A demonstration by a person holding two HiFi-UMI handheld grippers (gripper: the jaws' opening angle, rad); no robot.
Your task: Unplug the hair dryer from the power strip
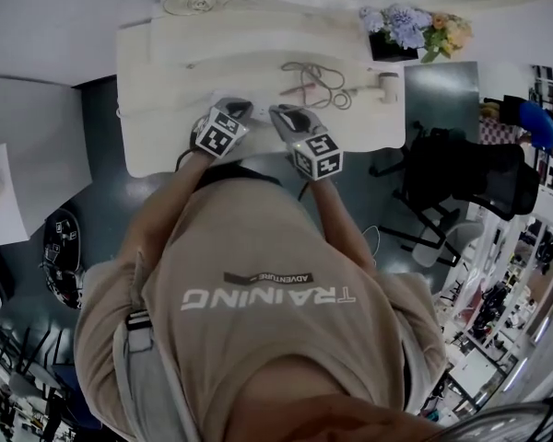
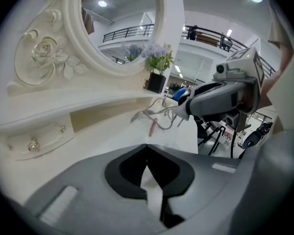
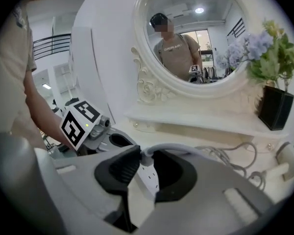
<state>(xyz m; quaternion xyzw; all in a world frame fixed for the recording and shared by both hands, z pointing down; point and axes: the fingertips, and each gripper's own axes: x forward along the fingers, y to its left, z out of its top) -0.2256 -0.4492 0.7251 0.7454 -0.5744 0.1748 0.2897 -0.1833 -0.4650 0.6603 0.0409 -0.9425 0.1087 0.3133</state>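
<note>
My right gripper [image 3: 144,153] is shut on a white plug [image 3: 146,156]. From the plug a grey cable [image 3: 186,148] arches to the right. Just under it lies the white power strip [image 3: 148,179], its socket holes showing; whether the plug's pins are out of it is hidden. My left gripper [image 2: 147,148] is shut on a white block [image 2: 152,192], which looks like the power strip's end. In the head view both grippers, left [image 1: 233,109] and right [image 1: 286,114], sit side by side at the dresser's front. The white hair dryer [image 1: 387,86] lies at the right, and its cord [image 1: 315,79] is looped beside it.
The white dresser [image 1: 157,90] carries an oval mirror [image 3: 196,38] and a raised shelf. A black pot of flowers [image 1: 387,44] stands at the back right. A pink stick [image 2: 152,126] lies by the cord loops. A black office chair [image 1: 461,178] stands to the dresser's right.
</note>
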